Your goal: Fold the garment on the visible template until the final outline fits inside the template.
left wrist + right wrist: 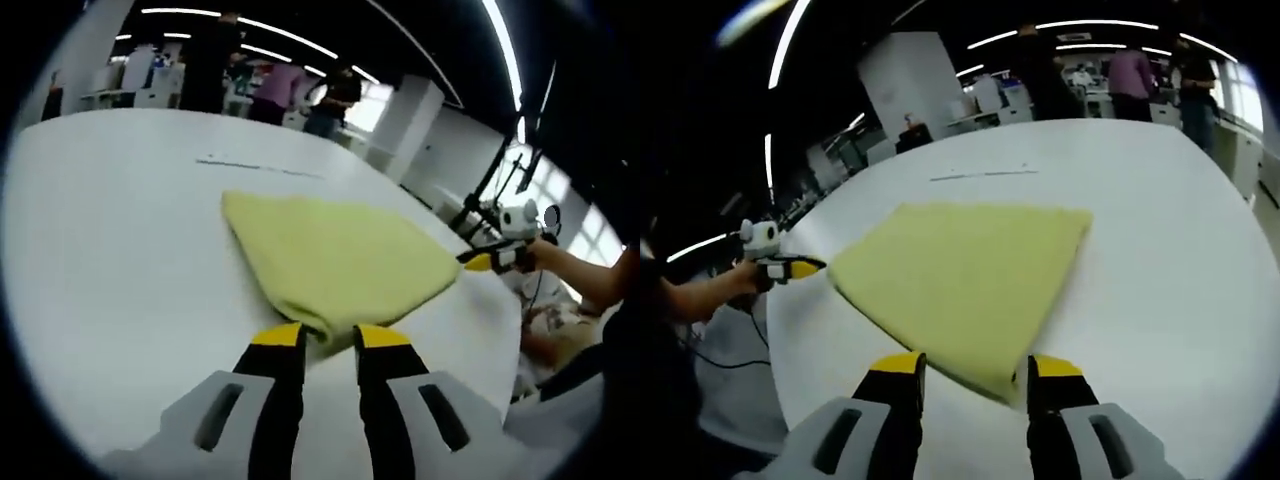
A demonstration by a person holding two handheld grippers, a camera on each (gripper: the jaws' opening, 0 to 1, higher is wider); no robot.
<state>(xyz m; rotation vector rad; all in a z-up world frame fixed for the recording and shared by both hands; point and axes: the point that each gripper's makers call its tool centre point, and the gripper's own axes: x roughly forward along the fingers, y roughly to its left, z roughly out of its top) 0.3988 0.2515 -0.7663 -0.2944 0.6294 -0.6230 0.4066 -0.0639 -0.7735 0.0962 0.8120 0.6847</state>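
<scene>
White bench under dark ceiling with long strip lights, people standing at the far workstations

Folded yellow garment lies flat on the bench, a thin dark line marked on the surface beyond it. Left tongs are spread with the garment's near corner between the yellow tips; whether they touch it, I cannot tell. Right tongs are spread around another corner, with the left tongs at the far corner
</scene>
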